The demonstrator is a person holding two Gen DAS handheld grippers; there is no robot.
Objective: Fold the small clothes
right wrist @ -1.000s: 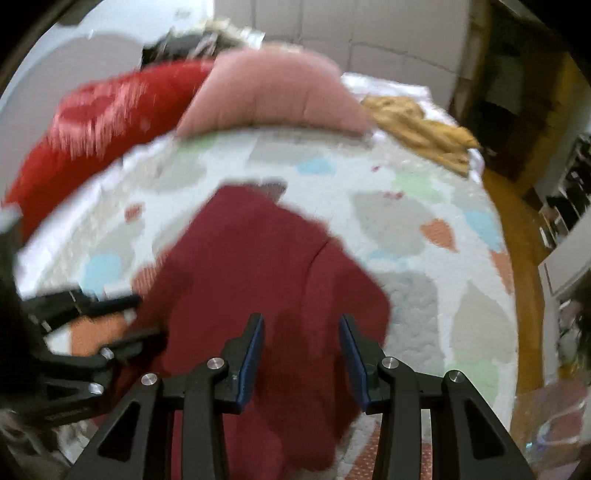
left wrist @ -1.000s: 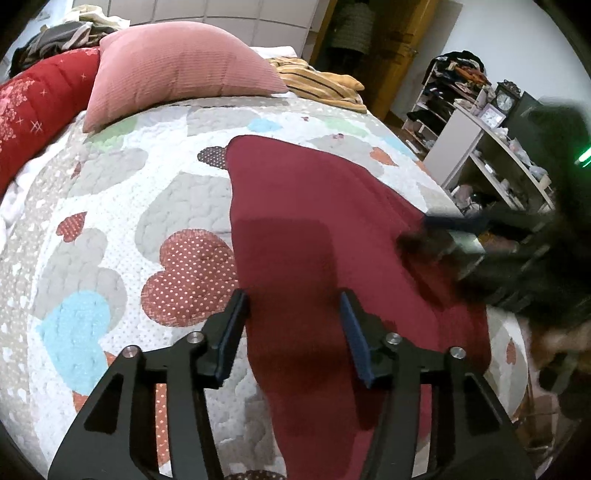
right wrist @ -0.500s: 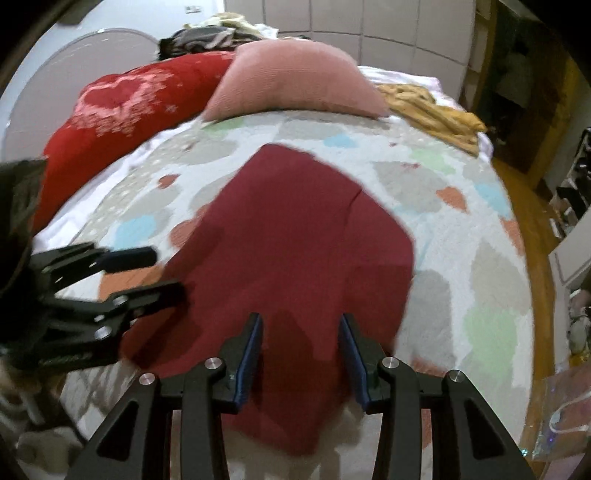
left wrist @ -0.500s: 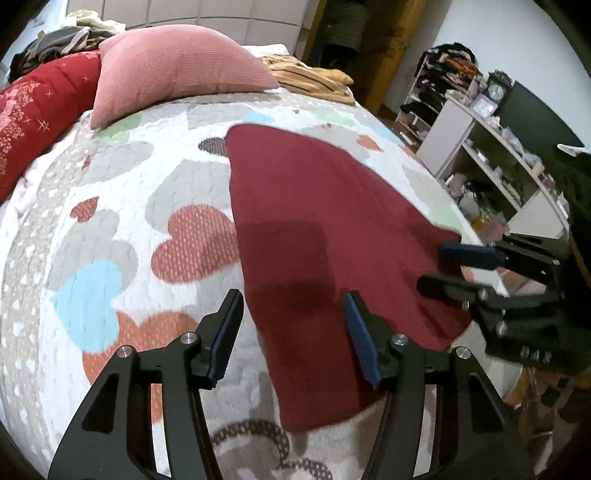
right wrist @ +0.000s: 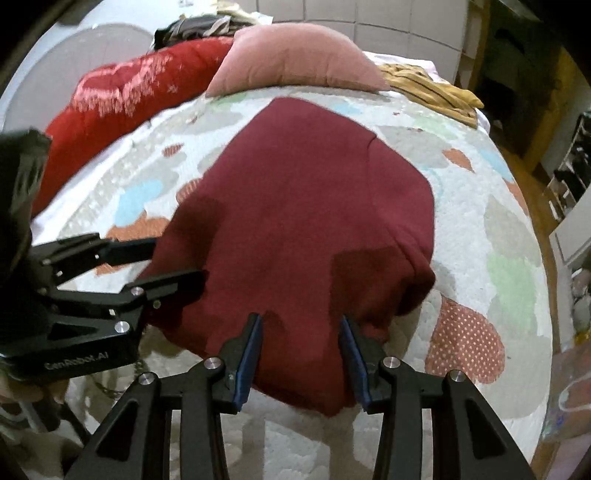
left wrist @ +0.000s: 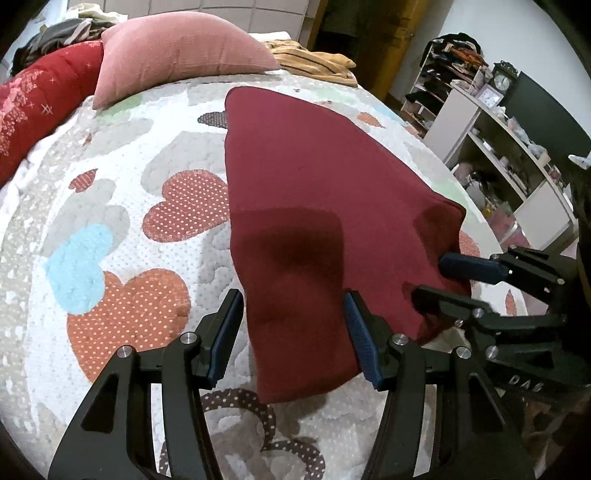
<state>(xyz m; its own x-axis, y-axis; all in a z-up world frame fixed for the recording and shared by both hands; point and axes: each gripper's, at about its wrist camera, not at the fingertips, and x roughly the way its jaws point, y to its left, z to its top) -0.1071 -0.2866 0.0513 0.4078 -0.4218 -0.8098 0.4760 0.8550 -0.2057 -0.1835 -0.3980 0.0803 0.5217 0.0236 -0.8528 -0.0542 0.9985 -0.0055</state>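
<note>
A dark red garment (left wrist: 317,192) lies spread flat on the heart-patterned quilt (left wrist: 110,206). My left gripper (left wrist: 293,319) hovers open over the garment's near left edge, and the cloth shows between its blue pads without being pinched. My right gripper (right wrist: 301,321) is open above the near hem of the same garment (right wrist: 306,221), close to its folded right corner. Each gripper also shows in the other's view: the right gripper (left wrist: 437,280) at the garment's right corner, the left gripper (right wrist: 177,260) at its left edge.
A pink pillow (left wrist: 177,48), a red bolster (left wrist: 40,107) and a yellow striped garment (left wrist: 314,62) lie at the head of the bed. White shelves (left wrist: 491,140) stand beyond the bed's right side. A pile of clothes (right wrist: 199,26) sits behind the bolster.
Both grippers have drawn back toward the near edge of the garment, so its hem now shows beneath them. The right gripper has slid from over the cloth to its right corner.
</note>
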